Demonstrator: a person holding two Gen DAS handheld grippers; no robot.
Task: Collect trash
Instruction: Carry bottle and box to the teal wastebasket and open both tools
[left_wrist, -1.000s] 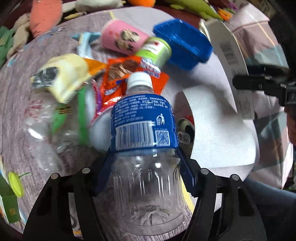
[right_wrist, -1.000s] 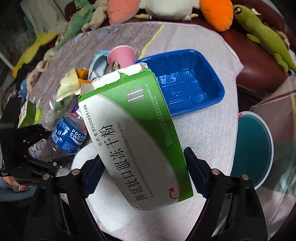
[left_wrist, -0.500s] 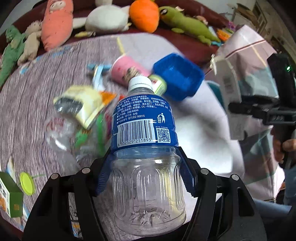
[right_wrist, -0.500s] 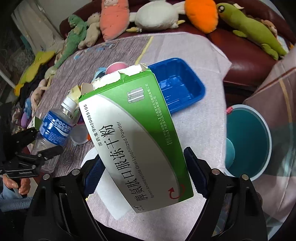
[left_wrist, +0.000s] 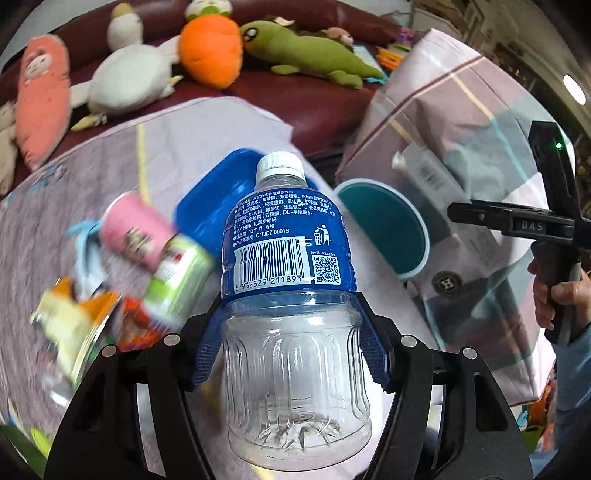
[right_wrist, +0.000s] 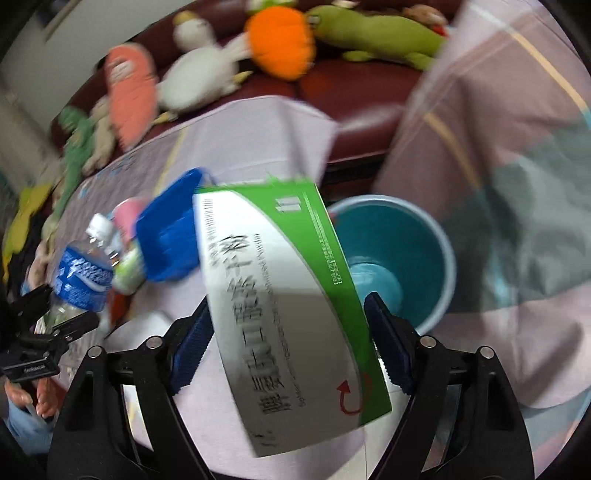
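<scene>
Where the left wrist view looks down, the left claw (left_wrist: 291, 343) is seen clamped, fairly wide, on one clear plastic bottle (left_wrist: 291, 295) with a blue label and white cap, held upright between the blue pads. One teal bin (left_wrist: 388, 229) is seen beyond it, beside the bench (left_wrist: 184, 140); one blue tray (left_wrist: 207, 214), one pink cup (left_wrist: 133, 229) and blurred wrappers lie there. In the right wrist view, one green-and-white carton (right_wrist: 288, 306) is gripped by the right claw (right_wrist: 288, 350), whose jaws have just been closing on it; it is held above the bench edge, next to the bin's mouth. The print is smeared by blur.
</scene>
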